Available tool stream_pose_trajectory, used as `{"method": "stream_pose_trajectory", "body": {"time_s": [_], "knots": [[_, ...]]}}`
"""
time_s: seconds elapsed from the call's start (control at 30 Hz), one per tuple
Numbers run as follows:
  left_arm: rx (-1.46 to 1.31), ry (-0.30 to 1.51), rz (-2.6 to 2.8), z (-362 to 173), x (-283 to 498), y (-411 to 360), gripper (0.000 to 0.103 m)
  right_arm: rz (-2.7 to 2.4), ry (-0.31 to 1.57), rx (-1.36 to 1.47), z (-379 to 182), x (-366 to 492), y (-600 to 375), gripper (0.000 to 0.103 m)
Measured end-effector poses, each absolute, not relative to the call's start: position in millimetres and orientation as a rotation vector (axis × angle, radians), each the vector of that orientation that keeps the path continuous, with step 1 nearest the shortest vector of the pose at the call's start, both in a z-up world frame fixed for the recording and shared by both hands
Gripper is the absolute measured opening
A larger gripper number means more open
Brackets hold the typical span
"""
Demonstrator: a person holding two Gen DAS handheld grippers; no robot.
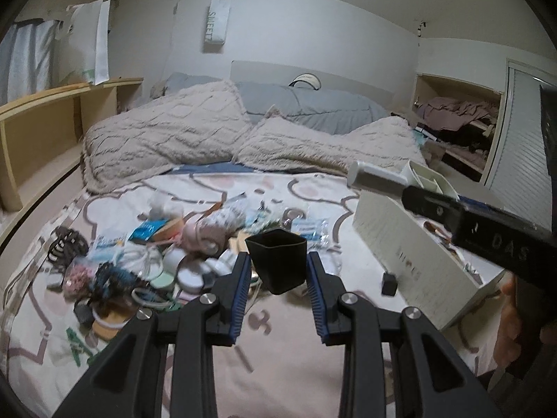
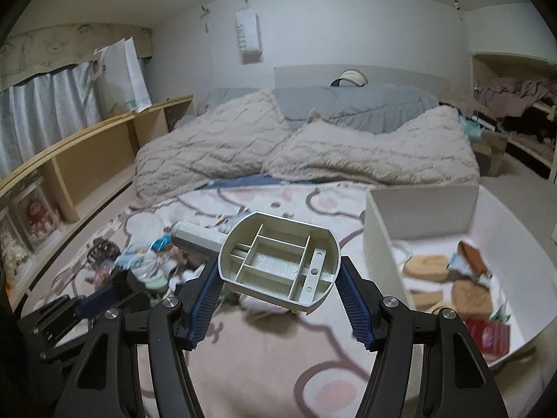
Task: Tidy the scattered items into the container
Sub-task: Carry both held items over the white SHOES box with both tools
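Through my left wrist camera, my left gripper (image 1: 278,271) clamps a small black plastic cup (image 1: 277,264) between its ribbed blue pads, held above the patterned bedspread (image 1: 278,358). The heap of scattered items (image 1: 167,257) lies just beyond and to the left; the white box (image 1: 410,261) stands to the right. The cup's smooth tapered walls could slide out of my grip if I tilt it. Through my right wrist camera, my right gripper (image 2: 278,275) pinches a pale grey plastic lint-roller handle (image 2: 278,261), its hollow ribbed underside facing me, cylindrical grip pointing left. The box (image 2: 379,244), rigid and flat-walled, sits just right, with brushes and packets inside. I judge the long handle could catch the box's near wall and lever loose from my pads.
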State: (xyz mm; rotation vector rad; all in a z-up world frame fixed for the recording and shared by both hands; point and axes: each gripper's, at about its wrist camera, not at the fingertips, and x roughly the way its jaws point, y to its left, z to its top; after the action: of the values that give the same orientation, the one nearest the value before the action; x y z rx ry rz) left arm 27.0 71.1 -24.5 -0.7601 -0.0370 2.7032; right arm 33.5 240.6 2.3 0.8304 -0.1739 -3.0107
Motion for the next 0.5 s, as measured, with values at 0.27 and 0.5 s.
{"method": "stream_pose_trajectory", "body": {"time_s": [0.27, 0.5], "knots": [[-0.705, -0.031, 2.666, -6.2, 12.7, 98.6, 0.032, -3.091, -0.267, 0.788, 23.7, 17.2, 277.2, 0.066], [-0.702, -0.017, 2.605, -2.9, 0.2, 129.4, 0.032, -3.174, -0.361, 0.806, 20.2, 12.6, 315.1, 0.066]]}}
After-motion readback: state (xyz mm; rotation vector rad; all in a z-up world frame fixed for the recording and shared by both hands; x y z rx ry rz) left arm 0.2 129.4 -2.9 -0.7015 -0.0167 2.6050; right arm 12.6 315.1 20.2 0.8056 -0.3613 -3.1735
